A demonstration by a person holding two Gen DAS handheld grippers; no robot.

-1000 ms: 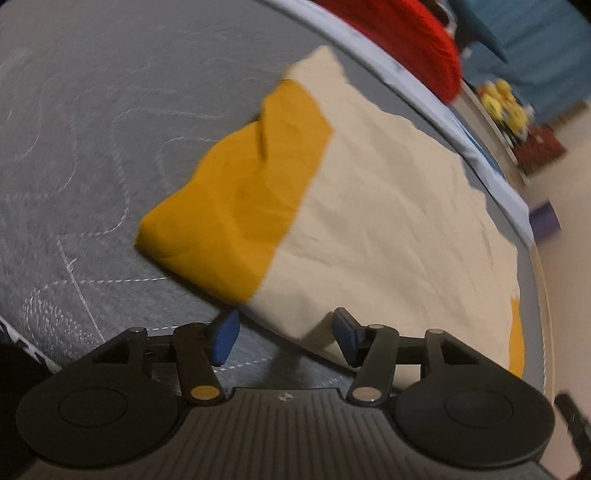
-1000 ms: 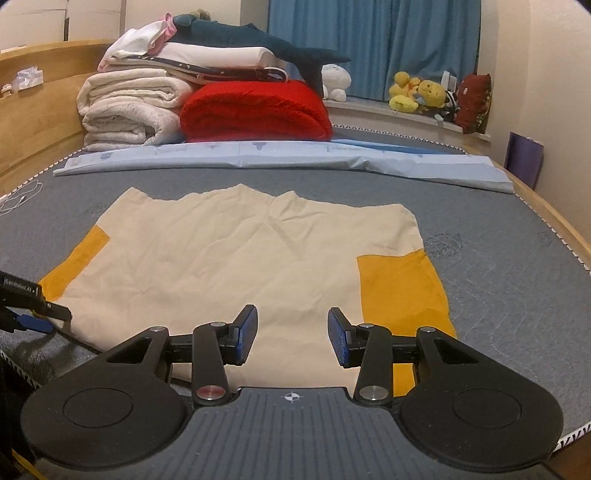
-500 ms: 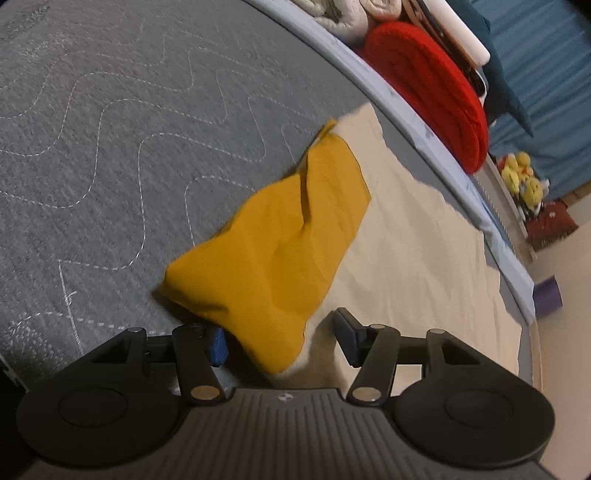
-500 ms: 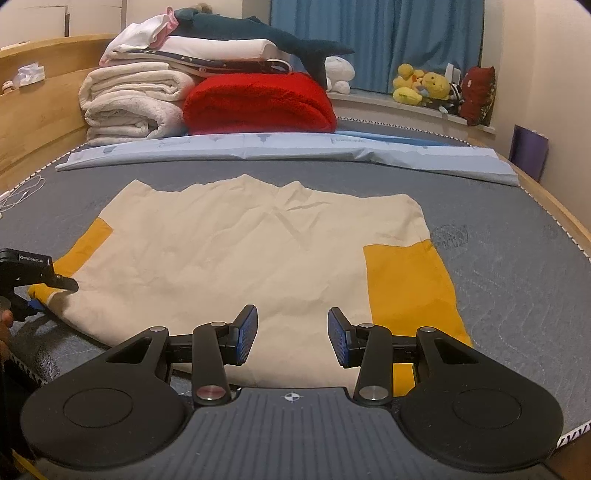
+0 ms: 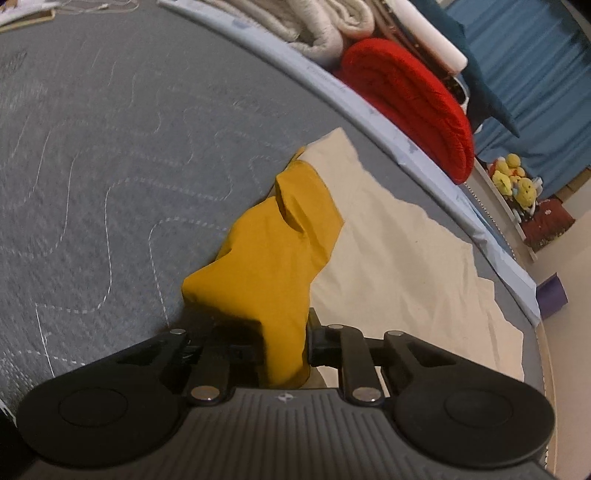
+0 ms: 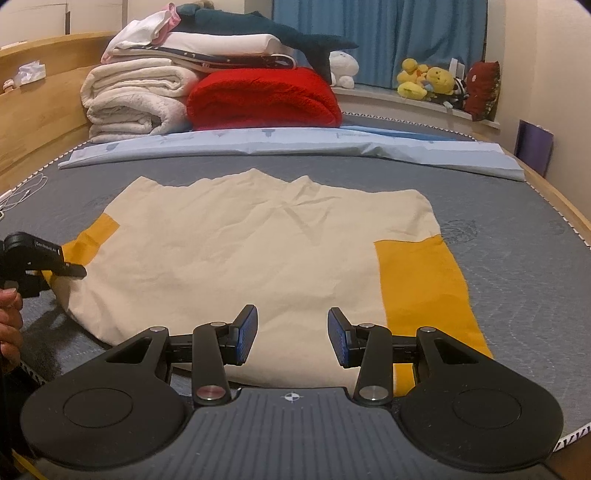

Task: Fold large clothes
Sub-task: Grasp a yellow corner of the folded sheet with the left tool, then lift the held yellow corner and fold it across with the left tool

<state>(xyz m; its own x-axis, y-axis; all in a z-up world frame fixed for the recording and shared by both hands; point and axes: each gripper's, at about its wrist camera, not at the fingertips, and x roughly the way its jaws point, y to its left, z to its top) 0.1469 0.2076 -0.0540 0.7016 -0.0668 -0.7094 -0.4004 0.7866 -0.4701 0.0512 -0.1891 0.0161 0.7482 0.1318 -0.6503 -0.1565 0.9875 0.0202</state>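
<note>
Barely started on the folding, shirt lying flat on the bed, left gripper fingers just closed onto the yellow sleeve, right gripper hovering open over the near hem, every fold left to do.

Home bedroom: quilted mattress, wooden bed frame, folded blankets, plush toys, blue curtains.
</note>
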